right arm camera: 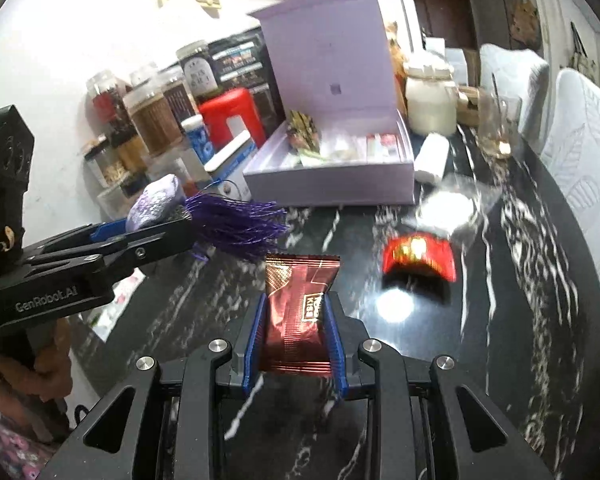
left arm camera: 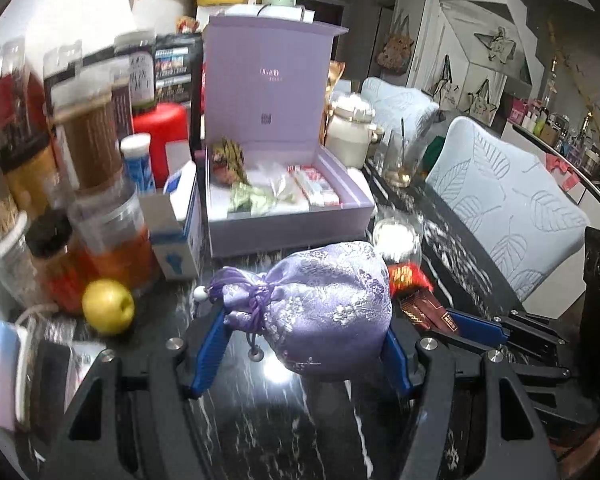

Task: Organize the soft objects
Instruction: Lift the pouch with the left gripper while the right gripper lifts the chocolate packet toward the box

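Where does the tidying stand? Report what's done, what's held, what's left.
Done: a few small packets already lie in the open purple box. In hand: the left gripper is shut on the purple pouch; the right gripper is shut on the brown wrapper. Left: both must go in the box, and the red wrapper waits on the table.

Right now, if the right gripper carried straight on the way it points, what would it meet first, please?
Probably the front wall of the open lavender box. The right gripper, shut on the brown snack packet, points over bare dark tabletop toward it; depth is unclear.
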